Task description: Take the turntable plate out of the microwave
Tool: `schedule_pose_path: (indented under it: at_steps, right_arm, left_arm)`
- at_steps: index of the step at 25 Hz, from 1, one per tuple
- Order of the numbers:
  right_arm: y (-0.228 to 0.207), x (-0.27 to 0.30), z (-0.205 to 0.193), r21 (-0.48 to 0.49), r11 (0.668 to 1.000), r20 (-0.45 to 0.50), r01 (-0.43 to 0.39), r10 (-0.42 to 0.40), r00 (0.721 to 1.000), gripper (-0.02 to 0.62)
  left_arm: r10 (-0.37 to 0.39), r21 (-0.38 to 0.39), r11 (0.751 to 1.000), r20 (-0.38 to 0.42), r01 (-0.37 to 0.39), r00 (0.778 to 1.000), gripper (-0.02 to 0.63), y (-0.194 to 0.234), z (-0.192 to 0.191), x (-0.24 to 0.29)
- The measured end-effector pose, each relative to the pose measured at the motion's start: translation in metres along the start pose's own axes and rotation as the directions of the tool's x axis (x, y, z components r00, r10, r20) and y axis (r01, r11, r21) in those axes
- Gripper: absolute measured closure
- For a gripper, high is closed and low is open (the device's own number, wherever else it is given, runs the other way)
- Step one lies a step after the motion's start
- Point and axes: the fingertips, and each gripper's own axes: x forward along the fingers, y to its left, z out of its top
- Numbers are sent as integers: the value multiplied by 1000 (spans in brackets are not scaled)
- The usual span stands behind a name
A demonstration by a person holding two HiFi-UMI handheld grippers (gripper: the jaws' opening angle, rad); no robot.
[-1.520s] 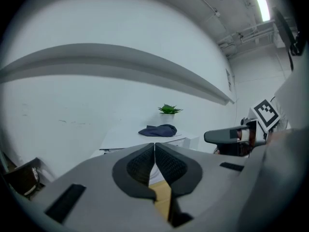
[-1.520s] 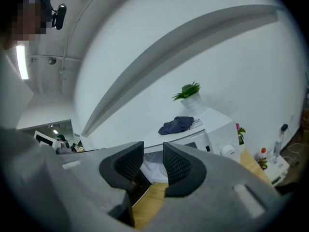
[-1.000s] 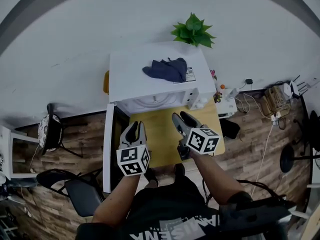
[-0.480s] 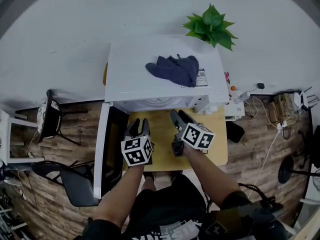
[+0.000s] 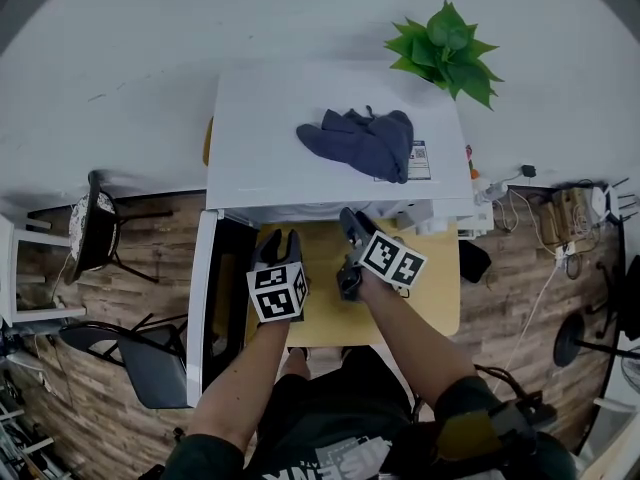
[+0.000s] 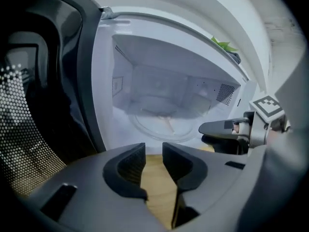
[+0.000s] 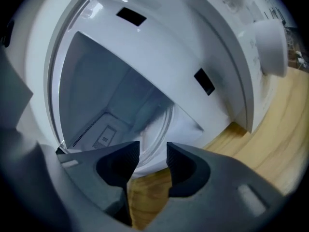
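The white microwave (image 5: 300, 128) stands with its door (image 5: 212, 308) swung open to the left. In the left gripper view the clear glass turntable plate (image 6: 161, 123) lies flat on the cavity floor. Its rim (image 7: 163, 124) also shows in the right gripper view. My left gripper (image 6: 153, 159) hovers over the wooden table just in front of the opening. Its jaws have just been opening and hold nothing. My right gripper (image 7: 153, 159) is beside it, rolled, open and empty. Both (image 5: 281, 241) (image 5: 352, 224) point into the cavity, short of the plate.
A dark blue cloth (image 5: 360, 143) lies on the microwave's top and a potted plant (image 5: 450, 48) stands behind it. The wooden table (image 5: 420, 303) carries the microwave. The control knob (image 7: 270, 45) is at the cavity's right. Chairs (image 5: 150, 368) stand left of the door.
Both grippers have sunk and moved forward to the microwave's opening. The left jaws stand wider than before.
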Motion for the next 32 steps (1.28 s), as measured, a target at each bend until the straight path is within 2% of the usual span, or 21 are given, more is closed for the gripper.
schedule_pose_path:
  at_steps: [3, 9, 12, 14, 17, 19, 22, 24, 27, 29, 32]
  right_arm:
    - [4, 8, 2, 22, 1000, 9, -11, 11, 1000, 433]
    - [5, 19, 11, 145, 989, 35, 13, -19, 999, 434]
    - [-1, 19, 10, 190, 981, 30, 48, -55, 998, 479]
    - [-4, 19, 10, 202, 977, 34, 71, -80, 996, 508]
    - [-8, 18, 15, 223, 969, 76, 103, -123, 990, 508]
    - [-11, 16, 23, 200, 971, 110, 131, -155, 982, 500]
    - [-7, 20, 22, 166, 976, 101, 142, -160, 982, 495]
    - [-7, 21, 22, 186, 972, 101, 147, -168, 981, 492]
    - [-8, 21, 25, 281, 953, 125, 116, -156, 980, 492]
    - [-5, 23, 25, 346, 936, 131, 59, -111, 985, 492]
    - [4, 27, 18, 371, 929, 108, -4, -39, 993, 494]
  left_arm:
    - [-9, 16, 1000, -8, 9, 1000, 514, 2, -1, 2]
    - [-30, 32, 999, -2, 31, 1000, 514, -1, 3, 1]
    - [-48, 46, 998, -2, 48, 999, 514, -5, 4, 0]
    - [-55, 52, 997, 0, 55, 998, 514, -6, 5, 0]
    - [-56, 52, 997, 0, 56, 998, 514, -4, 5, -1]
    - [-55, 54, 997, 2, 54, 999, 514, -3, 5, -3]
    - [-55, 55, 997, 5, 55, 998, 514, 1, 6, -8]
    - [-62, 51, 997, 6, 61, 998, 514, 0, 5, -10]
    - [-78, 53, 996, 13, 77, 997, 514, -3, 6, -11]
    - [-84, 56, 995, 17, 83, 996, 514, -4, 7, -13]
    - [-94, 53, 994, 12, 93, 995, 514, -5, 8, -11]
